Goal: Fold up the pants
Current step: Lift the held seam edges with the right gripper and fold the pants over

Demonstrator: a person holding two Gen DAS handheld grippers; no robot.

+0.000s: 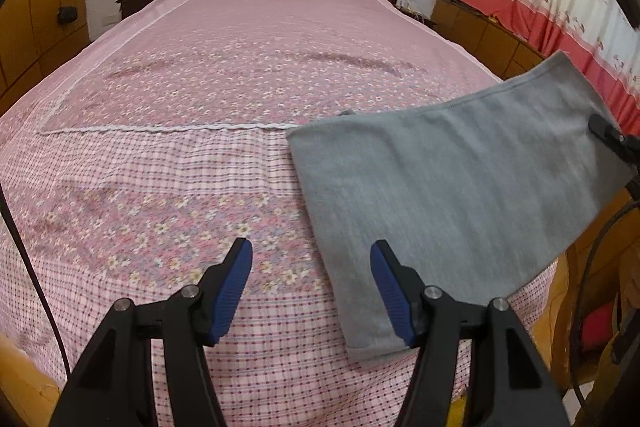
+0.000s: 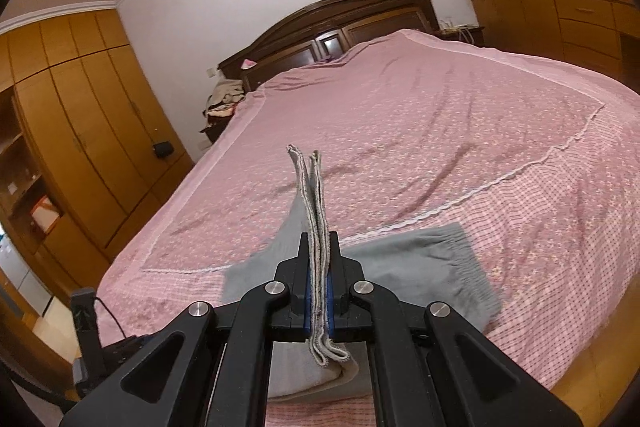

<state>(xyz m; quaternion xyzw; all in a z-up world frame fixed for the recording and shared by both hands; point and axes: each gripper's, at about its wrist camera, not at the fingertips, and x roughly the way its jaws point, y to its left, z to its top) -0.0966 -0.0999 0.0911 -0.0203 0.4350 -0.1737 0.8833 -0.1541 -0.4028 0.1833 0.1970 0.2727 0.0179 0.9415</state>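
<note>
Grey pants (image 1: 452,195) lie at the near right corner of the bed (image 1: 240,75), one end lifted. The right hand-held gripper (image 2: 319,267) is clenched on stacked hem edges, several layers thick. The left hand-held gripper (image 1: 311,287) is released, jaws apart, beside the near edge of the pants. Long axis runs from the elastic waistband (image 2: 464,267) on the bed toward the lifted hems. Likely risk: an inner layer slips from the pinch, skewing the fold.

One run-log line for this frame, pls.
left gripper: open, empty | right gripper: shut on pants hems | grey pants: part-lifted over bed
</note>
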